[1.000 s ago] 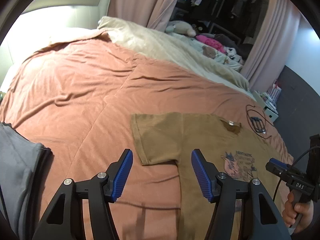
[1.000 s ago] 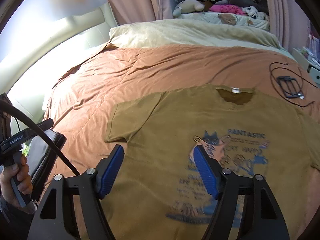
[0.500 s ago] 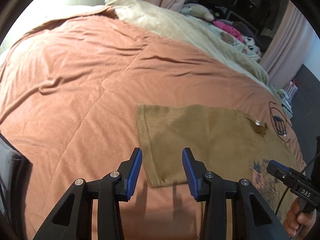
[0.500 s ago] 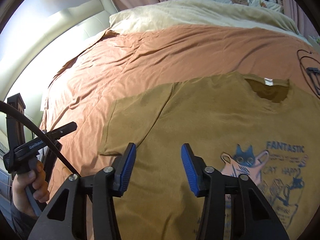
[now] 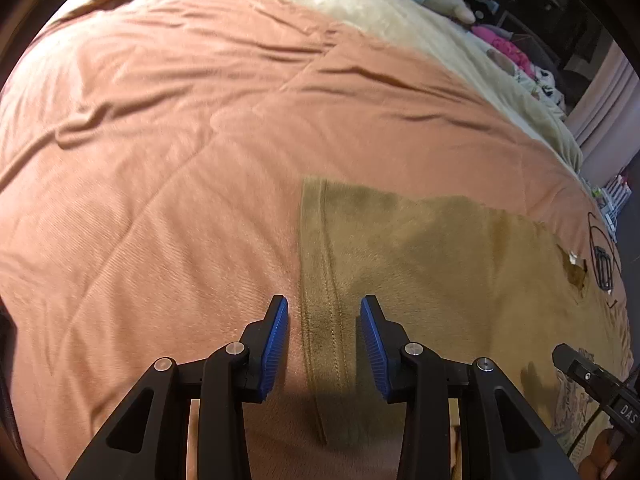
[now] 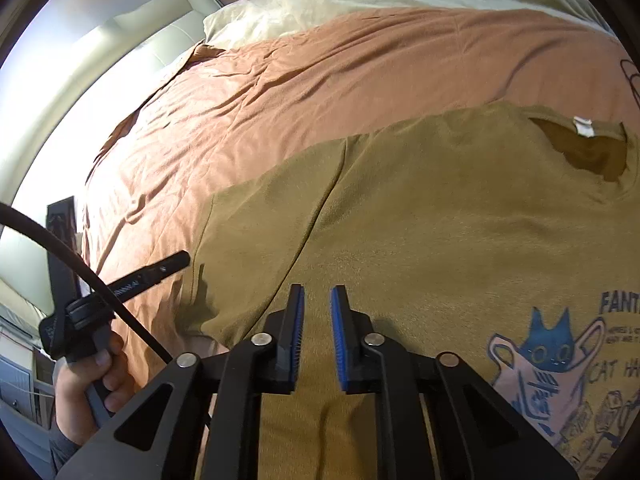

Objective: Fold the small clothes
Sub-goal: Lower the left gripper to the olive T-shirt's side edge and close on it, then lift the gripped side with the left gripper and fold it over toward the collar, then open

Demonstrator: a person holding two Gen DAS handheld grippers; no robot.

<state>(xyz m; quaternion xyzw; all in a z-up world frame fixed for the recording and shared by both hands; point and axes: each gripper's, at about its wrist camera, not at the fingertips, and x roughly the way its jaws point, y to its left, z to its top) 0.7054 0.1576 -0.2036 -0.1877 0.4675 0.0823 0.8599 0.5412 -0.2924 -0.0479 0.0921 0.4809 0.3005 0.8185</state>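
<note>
T-shirt: olive-brown T-shirt (image 6: 440,220) lies flat, print side up, on the orange-pink duvet (image 5: 200,140) of the bed; a blue cat print (image 6: 548,344) shows at its chest, a white label at the neckline
Sleeve: short sleeve (image 5: 324,280) lies spread towards the bare duvet, its stitched hem running between the left pads
Left tongs: left tongs (image 5: 324,332) point down at the sleeve hem, blue pads partly apart and closing, hem fabric between them but not visibly pinched
Right tongs: right tongs (image 6: 317,320) sit low over the shirt body just beside the sleeve seam, jaws closing with only a narrow gap; whether cloth is caught between the pads I cannot tell
Hands: in the right wrist view a hand (image 6: 92,384) grips the handle of the other tool at the shirt's sleeve edge; a black cable (image 6: 80,264) arcs over it
Bedding: beige blanket (image 5: 420,32) lies across the far end of the bed
Far side: black cord loop (image 5: 604,256) rests on the duvet beyond the collar; soft toys and clothes lie farther back
</note>
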